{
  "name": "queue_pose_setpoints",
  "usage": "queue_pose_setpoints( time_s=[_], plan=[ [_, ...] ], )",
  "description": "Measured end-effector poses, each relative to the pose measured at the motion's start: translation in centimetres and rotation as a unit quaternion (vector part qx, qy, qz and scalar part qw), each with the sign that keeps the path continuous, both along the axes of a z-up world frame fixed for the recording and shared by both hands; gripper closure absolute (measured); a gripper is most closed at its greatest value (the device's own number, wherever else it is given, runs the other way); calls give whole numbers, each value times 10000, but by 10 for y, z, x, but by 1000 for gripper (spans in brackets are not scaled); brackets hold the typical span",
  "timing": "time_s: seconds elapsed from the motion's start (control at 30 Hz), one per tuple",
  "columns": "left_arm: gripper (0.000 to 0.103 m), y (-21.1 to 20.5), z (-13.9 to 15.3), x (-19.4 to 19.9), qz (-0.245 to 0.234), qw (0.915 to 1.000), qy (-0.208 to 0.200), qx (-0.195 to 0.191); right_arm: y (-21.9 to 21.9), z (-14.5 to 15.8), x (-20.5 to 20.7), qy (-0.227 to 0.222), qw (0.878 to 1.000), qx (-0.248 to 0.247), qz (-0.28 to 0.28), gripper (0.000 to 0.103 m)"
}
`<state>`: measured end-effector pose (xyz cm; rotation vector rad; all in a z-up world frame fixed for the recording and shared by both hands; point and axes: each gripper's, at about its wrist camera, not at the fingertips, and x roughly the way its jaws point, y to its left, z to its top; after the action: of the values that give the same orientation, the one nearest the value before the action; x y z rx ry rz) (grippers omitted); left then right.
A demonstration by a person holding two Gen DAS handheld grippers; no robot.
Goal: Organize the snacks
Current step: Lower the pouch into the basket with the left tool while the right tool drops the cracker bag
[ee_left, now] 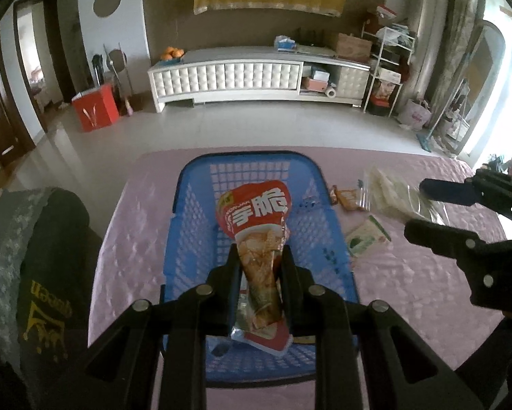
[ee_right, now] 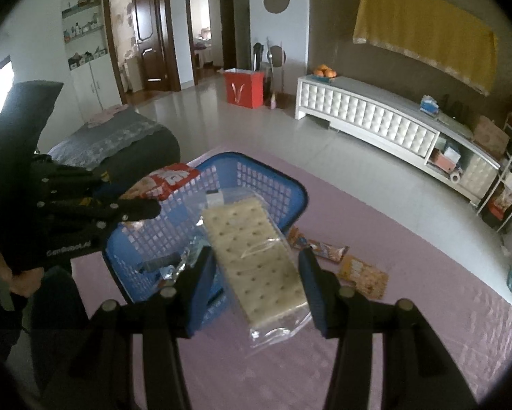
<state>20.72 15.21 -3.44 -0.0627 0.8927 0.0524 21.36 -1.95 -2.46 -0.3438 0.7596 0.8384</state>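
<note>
Above the blue basket (ee_left: 187,212) my left gripper (ee_left: 261,266) pinches the red konjac packet (ee_left: 256,218) at its crinkly, light middle, while my right gripper (ee_right: 256,273) has its fingers clamped across the brittle cracker pack (ee_right: 256,253), so I'd squeeze gently.
</note>
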Motion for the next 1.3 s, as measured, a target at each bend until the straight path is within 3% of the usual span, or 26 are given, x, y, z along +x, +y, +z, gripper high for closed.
queue_pose_setpoints(
  time_s=[0.3, 0.33, 0.43, 0.53, 0.63, 1.1, 1.3],
  plan=[
    [80, 14, -23, 29, -85, 9999, 143, -19, 24, -15, 9, 124, 9997, -171, -73, 48],
    [78, 15, -24, 32, -94, 9999, 131, 7, 26, -15, 10, 122, 9997, -200, -95, 48],
    [55, 15, -23, 38, -61, 9999, 6, 101, 25, -13, 12, 50, 9995, -223, -221, 48],
    [54, 14, -25, 37, -91, 9998, -6, 187, 24, -13, 15, 99, 9993, -215, -277, 48],
    [45, 14, -25, 33, -124, 9994, 18, 308, 27, -13, 17, 121, 9992, -226, -315, 48],
    [44, 63, -10, -1, 284, 9994, -178, 119, 94, -14, 22, 100, 9989, -422, 190, 48],
    [44, 80, -15, -9, 460, 9988, -125, 94, 128, -35, 26, 4, 9952, -892, 393, 48]
  ],
)
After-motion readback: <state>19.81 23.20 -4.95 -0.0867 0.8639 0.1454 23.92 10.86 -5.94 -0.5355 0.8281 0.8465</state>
